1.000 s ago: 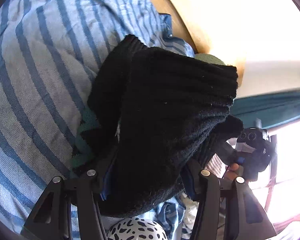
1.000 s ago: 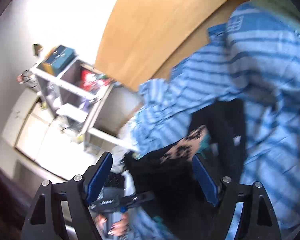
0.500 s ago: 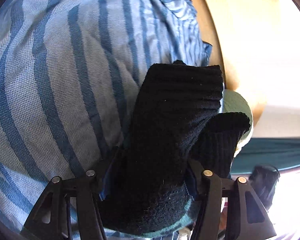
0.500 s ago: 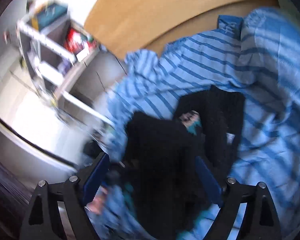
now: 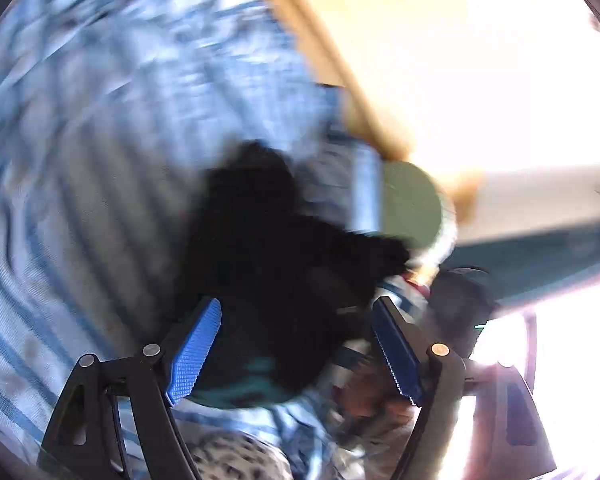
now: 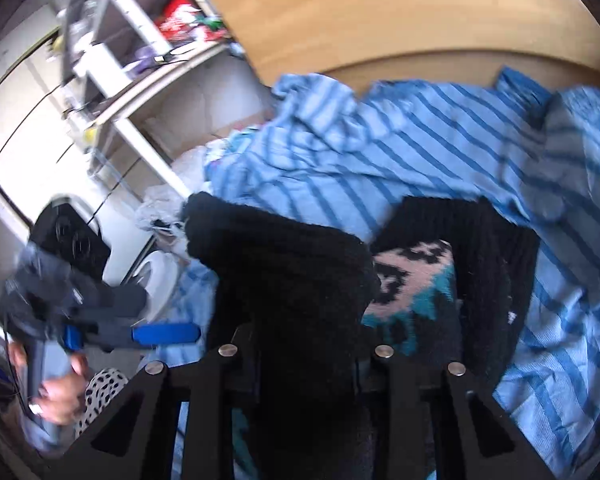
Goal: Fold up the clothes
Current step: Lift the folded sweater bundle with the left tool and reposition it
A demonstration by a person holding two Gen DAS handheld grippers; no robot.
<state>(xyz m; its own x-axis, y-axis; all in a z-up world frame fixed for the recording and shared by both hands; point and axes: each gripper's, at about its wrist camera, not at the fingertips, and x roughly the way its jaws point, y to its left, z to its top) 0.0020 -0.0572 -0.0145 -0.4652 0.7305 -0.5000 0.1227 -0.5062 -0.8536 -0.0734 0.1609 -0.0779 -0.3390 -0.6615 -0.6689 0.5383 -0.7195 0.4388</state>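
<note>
While the right gripper (image 6: 304, 360) has black knit bunched between its fingers, the fold looks mid-way, so notes below.

right gripper: pinching a thick fold of the black sweater (image 6: 284, 280); cloth fills the gap and stands up over the fingers.
left gripper: (image 5: 296, 352) spread wide, blue pads (image 5: 194, 354) bare, nothing between them; sweater sits just ahead of it.
sweater position: on the blue striped bedding (image 6: 440, 152); one part lies flat with a pink-and-teal patterned panel (image 6: 412, 280) showing inside, the other part lifted by the right gripper.
left view: heavily blurred, detail of the knit edge can't be read there.
step, my read: carrying the lifted part over the flat part.
how to do it well: keep the pinch firm, knit is bulky and could slide out; lay the lifted part so its edge lines up with the flat part's edge, covering the patterned panel evenly.
left gripper use: free to pin or smooth the flat part so it doesn't drag along the bedding.
risk: bedding is rumpled, so the fold may land crooked; lower slowly, release only once the cloth rests.
</note>
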